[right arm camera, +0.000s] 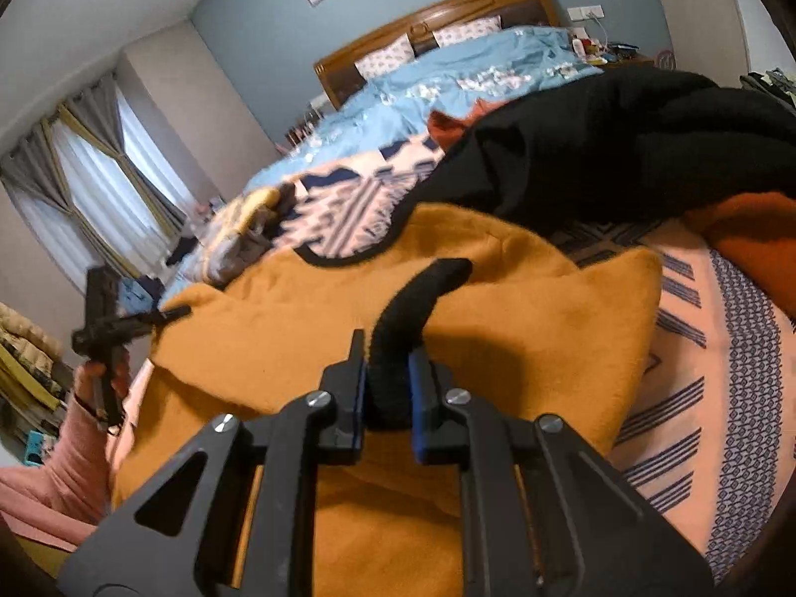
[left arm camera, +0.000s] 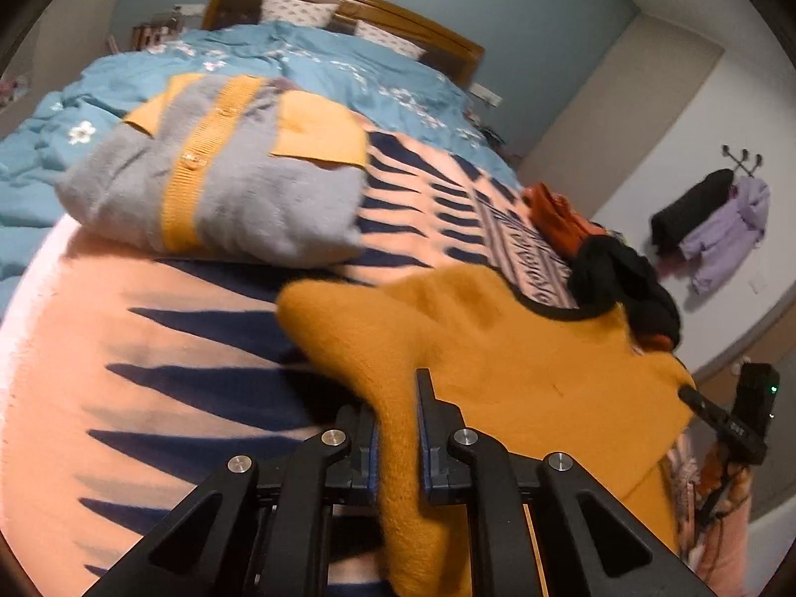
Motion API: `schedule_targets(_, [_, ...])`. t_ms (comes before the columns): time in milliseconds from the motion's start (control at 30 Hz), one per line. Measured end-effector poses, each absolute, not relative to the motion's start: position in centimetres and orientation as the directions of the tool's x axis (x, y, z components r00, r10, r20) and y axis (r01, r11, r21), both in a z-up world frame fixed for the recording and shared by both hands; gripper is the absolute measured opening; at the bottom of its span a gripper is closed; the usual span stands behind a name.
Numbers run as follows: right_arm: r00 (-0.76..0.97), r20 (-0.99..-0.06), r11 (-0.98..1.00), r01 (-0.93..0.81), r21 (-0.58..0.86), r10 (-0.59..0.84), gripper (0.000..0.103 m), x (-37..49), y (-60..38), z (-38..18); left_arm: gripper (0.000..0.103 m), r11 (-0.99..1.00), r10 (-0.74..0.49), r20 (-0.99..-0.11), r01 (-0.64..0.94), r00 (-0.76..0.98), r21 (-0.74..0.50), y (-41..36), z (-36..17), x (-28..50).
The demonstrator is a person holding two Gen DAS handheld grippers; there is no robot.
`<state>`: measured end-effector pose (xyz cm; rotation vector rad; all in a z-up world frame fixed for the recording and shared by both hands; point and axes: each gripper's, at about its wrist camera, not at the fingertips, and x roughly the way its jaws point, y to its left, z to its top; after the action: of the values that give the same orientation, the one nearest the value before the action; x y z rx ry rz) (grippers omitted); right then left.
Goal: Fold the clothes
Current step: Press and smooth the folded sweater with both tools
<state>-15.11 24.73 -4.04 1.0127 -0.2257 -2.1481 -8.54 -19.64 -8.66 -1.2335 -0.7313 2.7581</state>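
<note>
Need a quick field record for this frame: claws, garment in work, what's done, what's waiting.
left claw: shut on mustard sweater, pinching its fuzzy fabric
right claw: shut on the sweater's black cuff
done: grey-and-yellow cardigan, folded, on the pink patterned blanket
waiting: black garment and orange garment, unfolded heap

A bed (left arm camera: 348,5) with a wooden headboard, covered in bedding and clothes.

A light blue floral duvet (left arm camera: 308,64) covers the head end, with two patterned pillows (left arm camera: 293,10) against the headboard. A pink blanket with navy spikes (left arm camera: 149,348) covers the near end. On the blanket lie a folded grey and yellow cardigan (left arm camera: 219,189), a spread mustard sweater with black trim (left arm camera: 522,363), a heap of black clothing (right arm camera: 622,149), and a rust-orange garment (left arm camera: 557,219) beside the heap.
</note>
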Motion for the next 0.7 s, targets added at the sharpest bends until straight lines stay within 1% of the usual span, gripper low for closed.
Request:
schedule_targets(67, [-0.392,-0.624,-0.717,0.544,0.436,-0.676,0.016,-15.1,24.3,-5.0,0.01,-0.887,0.217,-0.707,0.166,-0.673,-0.43,-19.7,-9.4,-8.5])
schedule_targets(133, [-0.388,-0.664,-0.745,0.528,0.408,-0.639,0.016,-15.2,23.9,-6.3,0.01,-0.901,0.201,-0.727,0.167,-0.656,-0.4,-19.4,-10.0,-8.4])
schedule_targets(200, [-0.368,-0.682,-0.749,0.514,0.418,-0.633,0.017,-15.2,23.9,-7.3,0.012,-0.907,0.221,-0.728,0.139,-0.649,-0.399,-19.0,-10.1,-8.2])
schedule_targets(233, [-0.361,-0.686,-0.749,0.51,0.423,-0.632,0.02,-15.1,24.0,-7.6,0.022,-0.907,0.234,-0.727,0.125,-0.646,-0.403,-18.9,-10.0,-8.0])
schedule_targets(267, [-0.363,-0.681,-0.747,0.512,0.423,-0.635,0.021,-15.0,24.1,-7.6,0.044,-0.904,0.244,-0.722,0.118,-0.647,-0.411,-18.9,-9.8,-7.7])
schedule_targets(300, [-0.366,-0.677,-0.745,0.514,0.425,-0.639,0.021,-14.9,24.3,-7.6,0.058,-0.899,0.252,-0.712,0.114,-0.655,-0.423,-19.0,-9.6,-7.4])
schedule_targets(333, [-0.368,-0.671,-0.742,0.517,0.427,-0.643,0.022,-14.7,24.4,-7.4,0.08,-0.894,0.26,-0.702,0.111,-0.663,-0.435,-19.2,-9.4,-7.0])
schedule_targets(367, [-0.375,-0.669,-0.743,0.518,0.423,-0.642,0.022,-14.6,24.5,-7.3,0.082,-0.89,0.265,-0.694,0.106,-0.67,-0.443,-19.2,-9.2,-6.8])
schedule_targets(433, [-0.375,-0.67,-0.744,0.52,0.42,-0.641,0.022,-14.5,24.6,-7.2,0.083,-0.898,0.266,-0.693,0.089,-0.67,-0.43,-18.9,-9.2,-6.6])
schedule_targets(533, [-0.379,-0.676,-0.75,0.521,0.409,-0.632,0.022,-14.6,24.3,-7.4,0.082,-0.921,0.246,-0.717,0.073,-0.652,-0.383,-17.7,-9.7,-7.0])
schedule_targets(600, [-0.384,-0.677,-0.754,0.517,0.405,-0.627,0.023,-14.5,24.4,-7.4,0.074,-0.93,0.246,-0.727,0.055,-0.641,-0.363,-16.7,-10.1,-7.3])
schedule_targets(633, [-0.382,-0.673,-0.751,0.515,0.414,-0.633,0.026,-14.4,24.5,-7.4,0.056,-0.934,0.245,-0.735,0.049,-0.632,-0.353,-16.4,-10.3,-7.5])
schedule_targets(667, [-0.381,-0.669,-0.748,0.514,0.421,-0.638,0.031,-14.3,24.6,-7.4,0.031,-0.935,0.246,-0.747,0.051,-0.618,-0.35,-16.1,-10.6,-7.8])
schedule_targets(700, [-0.383,-0.669,-0.75,0.512,0.42,-0.637,0.035,-14.2,24.6,-7.4,0.022,-0.933,0.25,-0.754,0.059,-0.608,-0.356,-16.2,-10.8,-8.0])
